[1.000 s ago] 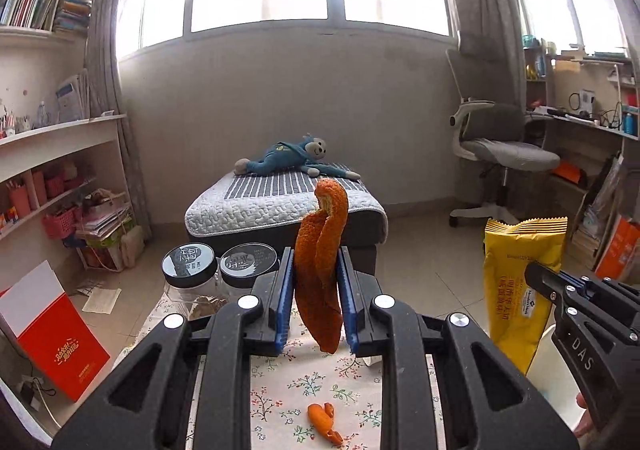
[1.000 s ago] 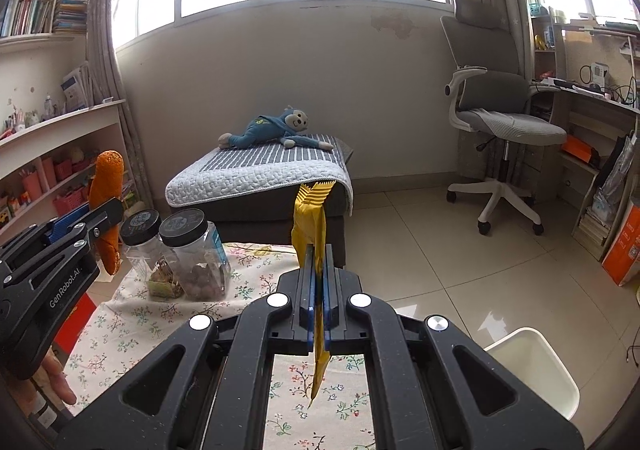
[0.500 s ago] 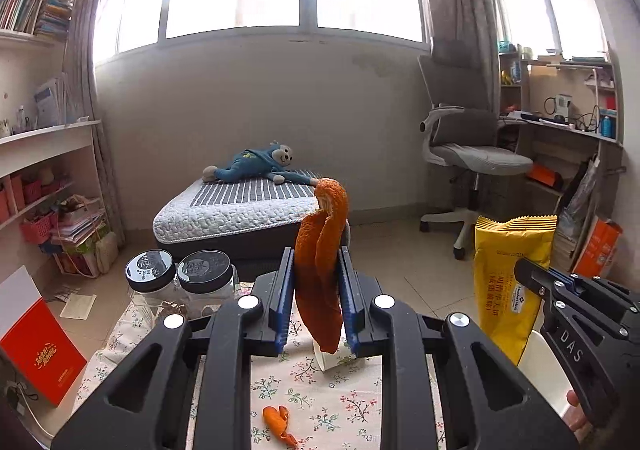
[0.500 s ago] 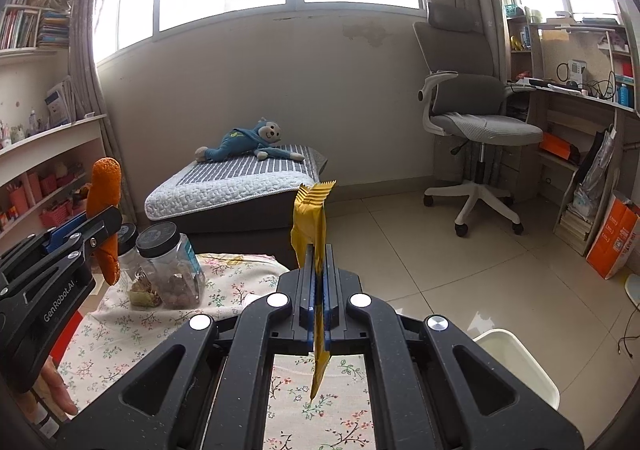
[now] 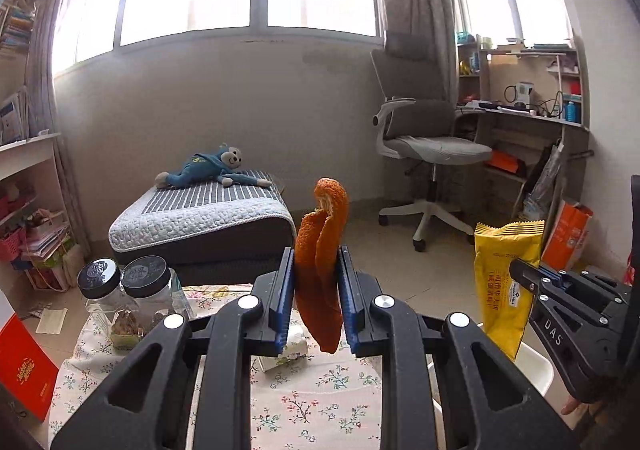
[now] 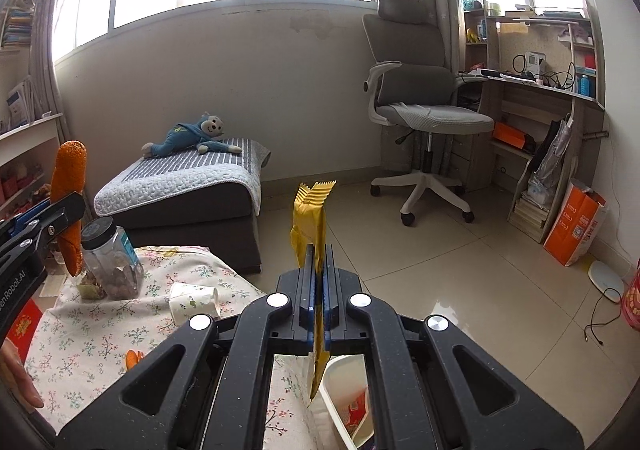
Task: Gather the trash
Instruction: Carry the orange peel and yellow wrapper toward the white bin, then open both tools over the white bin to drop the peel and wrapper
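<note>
My left gripper [image 5: 316, 282] is shut on a long strip of orange peel [image 5: 322, 262] that stands up between its blue pads, above the flowered tablecloth [image 5: 320, 402]. My right gripper [image 6: 318, 282] is shut on a flat yellow snack wrapper [image 6: 310, 218], held edge-on. In the left wrist view the wrapper [image 5: 506, 282] and right gripper [image 5: 532, 282] hang over the white bin [image 5: 536, 366] at the table's right side. The bin [image 6: 340, 390] lies just under the right gripper, with red trash inside. A small orange peel scrap [image 6: 132, 358] and a tipped paper cup [image 6: 194, 300] lie on the cloth.
Two black-lidded jars [image 5: 132, 290] stand at the table's far left. Beyond are a low quilted bed [image 5: 200, 218] with a blue plush toy, a grey office chair [image 5: 432, 146], a desk with shelves at right, an orange bag [image 6: 576, 226] and cables on the tiled floor.
Both grippers have swung to the right with their loads; the jars and bed slid left in view, and the white bin now lies under the right gripper.
</note>
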`<action>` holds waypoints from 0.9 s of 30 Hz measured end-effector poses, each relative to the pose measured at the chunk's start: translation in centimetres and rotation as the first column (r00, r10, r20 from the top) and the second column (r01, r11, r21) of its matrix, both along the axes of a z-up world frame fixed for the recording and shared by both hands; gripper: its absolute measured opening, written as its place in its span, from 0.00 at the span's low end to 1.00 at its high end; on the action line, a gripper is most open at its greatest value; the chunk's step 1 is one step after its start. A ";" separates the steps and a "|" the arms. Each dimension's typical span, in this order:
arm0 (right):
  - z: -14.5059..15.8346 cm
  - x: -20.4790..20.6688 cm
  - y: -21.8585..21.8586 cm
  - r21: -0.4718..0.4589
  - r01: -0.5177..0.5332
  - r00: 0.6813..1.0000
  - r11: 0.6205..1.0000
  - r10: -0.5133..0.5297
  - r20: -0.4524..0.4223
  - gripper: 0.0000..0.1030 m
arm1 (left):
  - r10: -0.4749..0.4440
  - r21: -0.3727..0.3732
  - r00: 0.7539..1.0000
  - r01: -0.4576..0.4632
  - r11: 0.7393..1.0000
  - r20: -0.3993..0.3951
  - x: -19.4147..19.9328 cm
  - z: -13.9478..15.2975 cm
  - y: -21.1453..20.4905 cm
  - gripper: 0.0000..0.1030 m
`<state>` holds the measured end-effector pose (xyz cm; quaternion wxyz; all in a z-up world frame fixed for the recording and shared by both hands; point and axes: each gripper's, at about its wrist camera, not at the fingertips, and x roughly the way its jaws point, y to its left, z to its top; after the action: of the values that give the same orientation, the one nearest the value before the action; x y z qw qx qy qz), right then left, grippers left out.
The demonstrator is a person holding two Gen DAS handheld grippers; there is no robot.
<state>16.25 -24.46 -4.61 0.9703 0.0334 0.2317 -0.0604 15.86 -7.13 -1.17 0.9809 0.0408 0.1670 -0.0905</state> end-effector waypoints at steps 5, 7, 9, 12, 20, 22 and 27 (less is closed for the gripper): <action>-1.4 0.0 -3.4 0.005 0.071 0.996 0.997 -0.070 -0.056 0.03 | -0.053 0.001 0.998 0.053 0.999 -0.029 0.3 -0.6 -2.9 0.22; -1.7 -0.2 -4.7 0.012 0.106 0.992 0.994 -0.105 -0.069 0.18 | -0.073 -0.004 0.996 0.073 0.997 -0.046 0.5 -0.8 -4.2 0.22; -1.8 -0.9 -6.0 0.010 0.165 0.985 0.986 -0.165 -0.053 0.50 | -0.095 -0.009 0.994 0.094 0.996 -0.061 0.7 -1.0 -5.6 0.22; -1.6 -1.9 -8.0 0.012 0.226 0.974 0.974 -0.226 -0.026 0.62 | -0.133 -0.031 0.987 0.131 0.991 -0.086 1.0 -1.2 -7.5 0.22; -1.5 -3.8 -12.7 -0.027 0.411 0.911 0.911 -0.411 -0.001 0.93 | -0.228 -0.072 0.961 0.219 0.973 -0.154 1.1 -2.3 -13.2 0.22; -1.6 -4.2 -13.6 -0.044 0.442 0.897 0.896 -0.442 -0.002 0.93 | -0.247 -0.078 0.954 0.237 0.968 -0.167 1.1 -2.5 -14.5 0.22; -1.7 -5.2 -15.4 -0.070 0.502 0.864 0.862 -0.503 0.003 0.93 | -0.284 -0.095 0.942 0.270 0.958 -0.181 1.1 -2.4 -17.2 0.22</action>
<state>11.02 -39.84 -6.29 0.9199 0.0588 0.2204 -0.3191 17.00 -24.37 -3.61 0.9384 0.0211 0.2507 -0.2369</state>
